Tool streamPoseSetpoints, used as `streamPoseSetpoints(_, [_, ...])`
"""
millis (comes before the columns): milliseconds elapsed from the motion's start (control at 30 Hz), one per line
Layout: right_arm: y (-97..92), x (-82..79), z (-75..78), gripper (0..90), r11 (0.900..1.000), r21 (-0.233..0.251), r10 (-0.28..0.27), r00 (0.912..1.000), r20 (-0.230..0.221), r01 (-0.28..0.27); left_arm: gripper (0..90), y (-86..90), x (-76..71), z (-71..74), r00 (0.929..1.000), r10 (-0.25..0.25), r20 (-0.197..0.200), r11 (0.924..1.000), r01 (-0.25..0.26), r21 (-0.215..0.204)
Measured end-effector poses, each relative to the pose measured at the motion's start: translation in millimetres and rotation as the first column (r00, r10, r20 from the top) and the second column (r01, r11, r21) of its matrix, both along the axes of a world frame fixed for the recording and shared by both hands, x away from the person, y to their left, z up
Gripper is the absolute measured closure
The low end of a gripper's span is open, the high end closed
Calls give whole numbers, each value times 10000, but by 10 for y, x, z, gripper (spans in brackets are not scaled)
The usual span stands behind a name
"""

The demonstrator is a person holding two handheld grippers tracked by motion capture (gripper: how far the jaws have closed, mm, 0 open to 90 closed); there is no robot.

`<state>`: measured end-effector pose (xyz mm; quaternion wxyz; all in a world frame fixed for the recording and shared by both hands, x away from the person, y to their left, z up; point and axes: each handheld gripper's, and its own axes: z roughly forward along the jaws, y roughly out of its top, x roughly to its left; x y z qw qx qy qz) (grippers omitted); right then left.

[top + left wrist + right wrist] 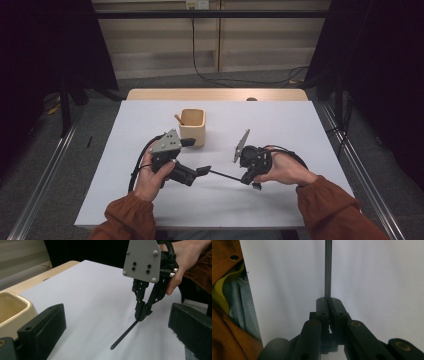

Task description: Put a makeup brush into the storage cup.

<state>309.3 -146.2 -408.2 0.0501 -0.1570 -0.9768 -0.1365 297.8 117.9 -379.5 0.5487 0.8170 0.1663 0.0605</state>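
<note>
A thin black pen (224, 175) hangs low over the white table (280, 125), with my right gripper (244, 180) shut on one end and its free tip pointing left. The left gripper view shows that gripper (143, 313) pinching the pen (123, 336) with the tip near the tabletop. Seen along the right gripper (328, 301), the pen (327, 270) runs straight out from the closed jaws. My left gripper (196, 157) stands open beside a beige square cup (193, 126), one jaw touching or nearly touching the cup's front. A brown stick (178, 119) leans inside the cup.
A wooden strip (215, 94) borders the table's far edge. In the left gripper view the cup (12, 311) sits right by the left jaw. Black frame posts (64, 107) and floor cables (210, 80) lie beyond the table. Orange sleeves (330, 205) rest over the near edge.
</note>
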Motion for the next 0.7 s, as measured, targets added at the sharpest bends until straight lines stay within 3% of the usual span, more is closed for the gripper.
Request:
streamPoseSetpoints(167, [21, -3, 3, 861, 9998, 37, 195, 9998, 55, -195, 16, -60, 16, 29, 9995, -307, 16, 9975, 305, 637])
streamPoseSetpoints(233, [25, -12, 10, 861, 9999, 30, 152, 9999, -2, -152, 21, -68, 16, 62, 9995, -143, 293, 9974, 122, 713])
streamPoseSetpoints(300, [27, -15, 13, 861, 9999, 27, 151, 9999, -5, -151, 19, -83, 39, 103, 9990, -394, 195, 9966, 378, 733])
streamPoseSetpoints(367, [30, -14, 7, 861, 9998, 23, 178, 9998, -16, -178, 14, -109, 52, 122, 9982, -601, -3, 9929, 598, 1031])
streamPoseSetpoints(500, [45, -11, 9, 861, 9997, 13, 236, 9997, -14, -236, 21, -199, 94, 110, 9933, -1079, -411, 9772, 1135, 1796])
streamPoseSetpoints(600, [54, -11, 13, 861, 9995, -84, 300, 9995, -45, -300, 29, -271, 111, 54, 9896, -1323, -573, 9581, 1425, 2483])
streamPoseSetpoints(700, [57, -10, 6, 861, 9990, -135, 423, 9991, -84, -424, 47, -318, 122, 13, 9857, -1493, -776, 9424, 1656, 2905])
